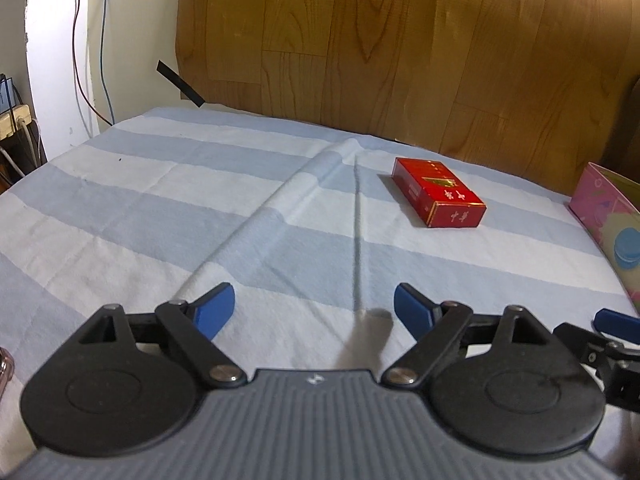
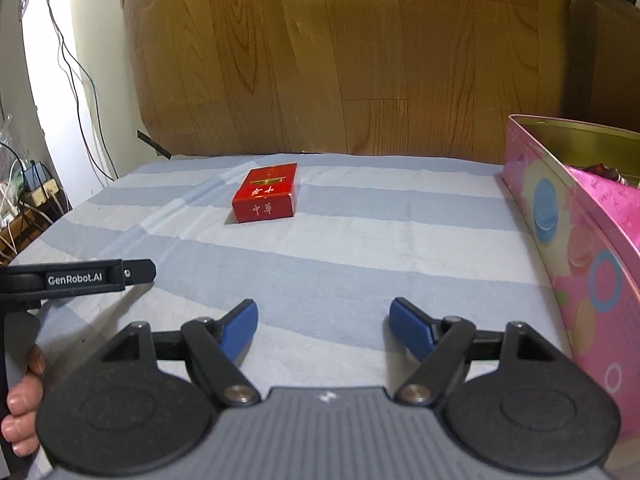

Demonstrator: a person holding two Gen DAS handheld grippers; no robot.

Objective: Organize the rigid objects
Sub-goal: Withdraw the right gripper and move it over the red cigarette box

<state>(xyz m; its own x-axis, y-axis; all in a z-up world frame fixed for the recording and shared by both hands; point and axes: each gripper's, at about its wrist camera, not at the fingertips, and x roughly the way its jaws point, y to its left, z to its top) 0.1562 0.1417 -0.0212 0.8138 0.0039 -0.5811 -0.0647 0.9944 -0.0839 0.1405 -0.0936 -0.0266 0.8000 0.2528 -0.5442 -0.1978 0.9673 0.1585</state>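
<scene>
Both our left tool (image 1: 314,306) and right tool (image 2: 324,322) gape wide, holding nothing. The red rectangular cardboard pack (image 2: 267,198) lies flat toward the far edge of the blue-and-white striped cloth-covered counter (image 2: 360,240). Only our right view shows inside the pink printed metal tin (image 2: 576,216).

The pink printed tin box (image 2: 576,240) runs off the right edge, its contents mostly hidden behind the wall; the gold lettering on the red rectangular carton (image 2: 266,198) is too small to read

A blue-and-white striped cloth (image 1: 200,184) lies under and ahead of the tool, creased (image 1: 320,168). Wood-grain board (image 1: 400,40) stands beyond; cables (image 1: 80,40) and power strip (image 1: 12,122) far left.
</scene>
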